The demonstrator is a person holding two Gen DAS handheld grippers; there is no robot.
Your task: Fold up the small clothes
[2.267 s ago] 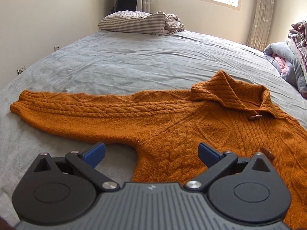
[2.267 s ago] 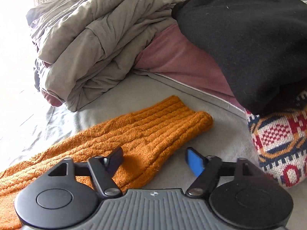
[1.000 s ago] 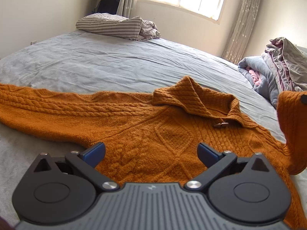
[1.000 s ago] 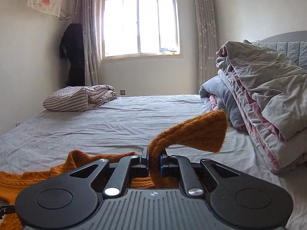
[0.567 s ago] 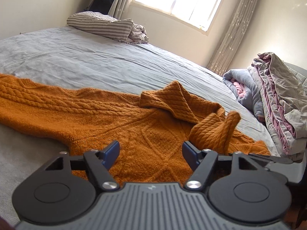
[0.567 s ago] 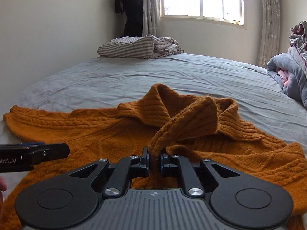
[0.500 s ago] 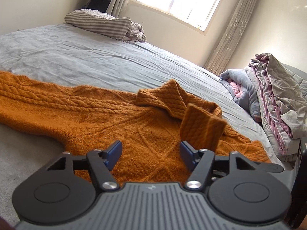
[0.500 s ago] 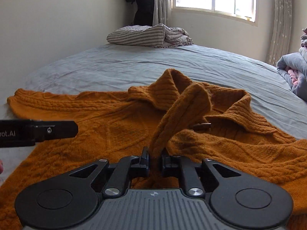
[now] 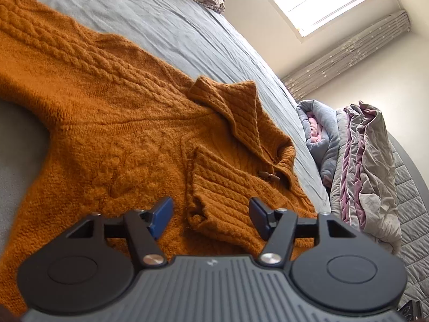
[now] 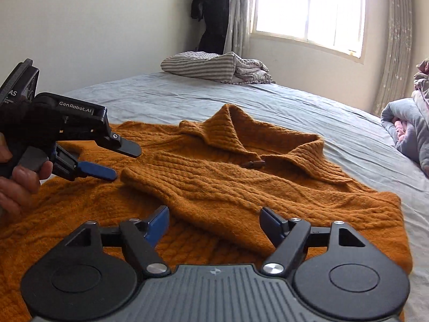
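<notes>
An orange cable-knit sweater (image 9: 112, 123) lies flat on the grey bed (image 9: 187, 35). Its one sleeve (image 9: 225, 187) is folded across the chest, cuff end near my left gripper (image 9: 210, 216), which is open just above the cuff. The other sleeve (image 9: 40, 45) stretches out to the left. In the right wrist view the folded sleeve (image 10: 209, 185) lies in front of my right gripper (image 10: 214, 225), which is open and empty. The left gripper (image 10: 118, 161) shows there at the left, held by a hand, over the cuff.
A striped folded blanket (image 10: 211, 67) lies at the far end of the bed. Piled grey and pink quilts (image 9: 359, 161) sit at the right side. A window (image 10: 308, 8) with curtains and a dark hanging garment (image 10: 211, 13) are behind.
My right gripper carried the sleeve over the sweater's chest, opened and let it go. The sleeve now lies flat. My left gripper moved in close over the cuff.
</notes>
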